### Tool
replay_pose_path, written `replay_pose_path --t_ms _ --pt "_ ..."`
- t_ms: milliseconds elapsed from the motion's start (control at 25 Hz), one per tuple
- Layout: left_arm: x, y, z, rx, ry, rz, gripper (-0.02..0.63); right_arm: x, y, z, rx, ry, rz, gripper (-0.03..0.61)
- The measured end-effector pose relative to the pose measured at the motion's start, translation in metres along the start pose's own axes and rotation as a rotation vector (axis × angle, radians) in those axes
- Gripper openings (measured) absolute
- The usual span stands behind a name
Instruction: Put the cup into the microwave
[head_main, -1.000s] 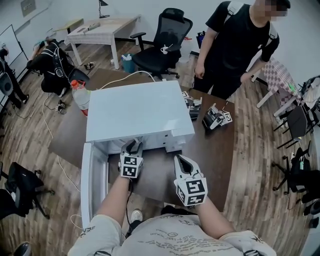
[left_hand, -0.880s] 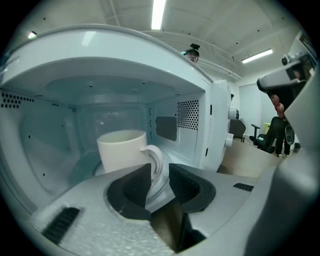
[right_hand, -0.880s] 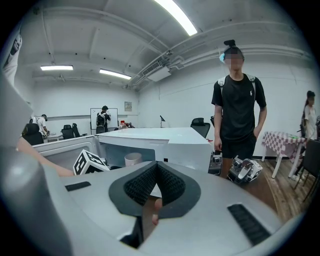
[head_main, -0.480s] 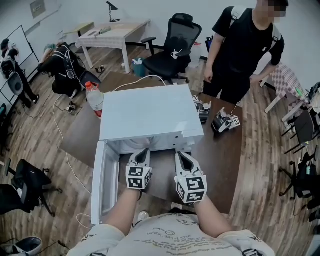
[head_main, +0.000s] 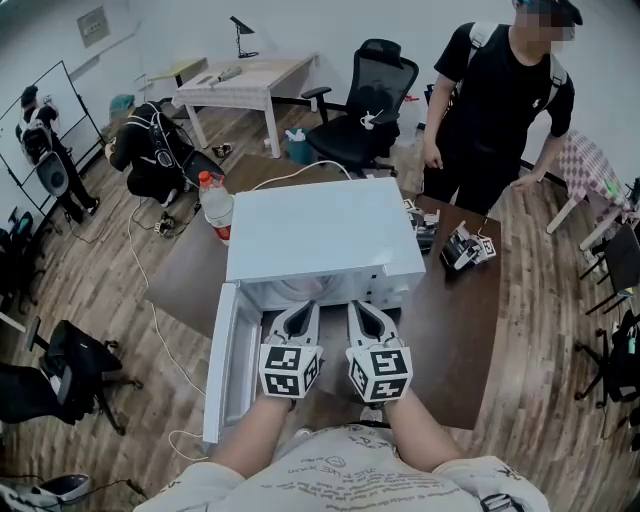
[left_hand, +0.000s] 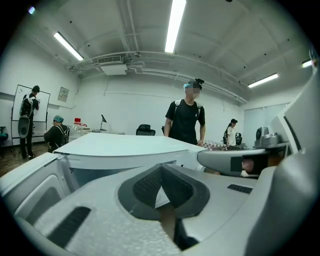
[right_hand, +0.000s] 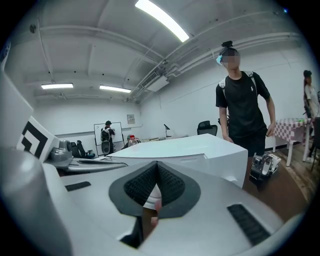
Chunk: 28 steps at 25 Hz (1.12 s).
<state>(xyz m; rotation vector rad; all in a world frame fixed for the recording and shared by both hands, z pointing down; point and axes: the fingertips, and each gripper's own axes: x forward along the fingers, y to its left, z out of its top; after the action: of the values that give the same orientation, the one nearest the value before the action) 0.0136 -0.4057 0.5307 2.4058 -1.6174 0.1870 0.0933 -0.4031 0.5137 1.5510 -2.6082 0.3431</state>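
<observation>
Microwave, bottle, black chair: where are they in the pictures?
microwave (head_main: 325, 235): head view, on its white top.
bottle (head_main: 218, 210): head view, on its clear body.
black chair (head_main: 392, 72): head view, on its backrest.

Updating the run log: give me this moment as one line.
white box-shaped microwave: door open | left gripper: shut, empty | right gripper: shut, empty

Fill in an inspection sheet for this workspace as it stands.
Surface: brown table, bare to the right of the microwave.
Job's things: white microwave, its door open to the left; cup not clearly seen.
Clutter: bottle with a red cap behind the microwave; spare grippers at the table's far right.
Grippers: left gripper and right gripper both shut and empty, side by side before the microwave's opening.
Cables: white cable behind the microwave.
Surroundings: person in black, office chair, white desk.
</observation>
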Motion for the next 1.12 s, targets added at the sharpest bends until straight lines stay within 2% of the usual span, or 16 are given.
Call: replay_pose_path --t_ms 120,240,440,720,1000,1120 --pt "-0.009 -0.003 0.01 -0.025 -0.009 0.002 0.014 0.002 0.007 0.003 -0.033 -0.001 -0.003 0.009" --pt "-0.016 -0.003 0.019 -0.006 -0.02 0.008 0.014 0.003 0.013 0.01 -0.071 -0.02 -0.011 0.009" --pt "-0.02 0.0 0.033 -0.004 -0.034 0.014 0.014 0.004 0.02 0.021 -0.083 -0.053 -0.007 0.009" --pt "-0.02 -0.006 0.041 0.029 -0.044 -0.017 0.014 0.002 0.024 0.03 -0.084 -0.079 -0.004 0.009" --pt "-0.021 -0.006 0.039 -0.068 -0.04 -0.065 0.014 0.0 0.019 0.027 -0.071 -0.074 -0.023 0.009" --pt "-0.025 0.0 0.037 -0.071 -0.044 -0.059 0.014 0.001 0.022 0.024 -0.084 -0.07 -0.028 0.009"
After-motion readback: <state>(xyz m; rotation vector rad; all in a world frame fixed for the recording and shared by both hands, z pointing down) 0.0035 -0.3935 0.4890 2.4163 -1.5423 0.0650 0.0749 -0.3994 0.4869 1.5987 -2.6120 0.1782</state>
